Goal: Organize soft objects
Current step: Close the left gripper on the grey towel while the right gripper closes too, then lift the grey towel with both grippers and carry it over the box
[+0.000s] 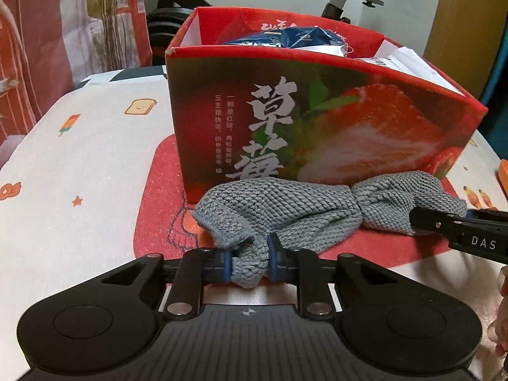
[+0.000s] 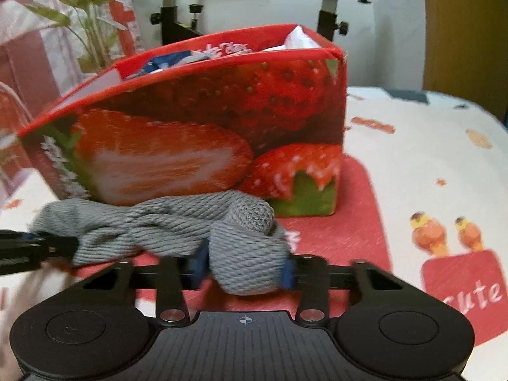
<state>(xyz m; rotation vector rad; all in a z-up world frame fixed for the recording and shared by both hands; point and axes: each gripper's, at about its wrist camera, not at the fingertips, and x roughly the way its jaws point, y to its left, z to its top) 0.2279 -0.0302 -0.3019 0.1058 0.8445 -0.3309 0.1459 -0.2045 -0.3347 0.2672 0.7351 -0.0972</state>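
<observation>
A grey knitted cloth lies bunched on the patterned table cover in front of a red strawberry box. My left gripper is shut on the cloth's near left end, with a wad of knit squeezed between its blue pads. In the left wrist view my right gripper reaches in from the right and bites the cloth's other end. In the right wrist view the same cloth stretches leftward, and my right gripper is shut on its rolled right end. The strawberry box stands open-topped just behind.
Inside the box lie a blue packet and white paper. The table cover carries cartoon prints and a red patch. An exercise bike and a plant stand behind the table. An orange object sits at the right edge.
</observation>
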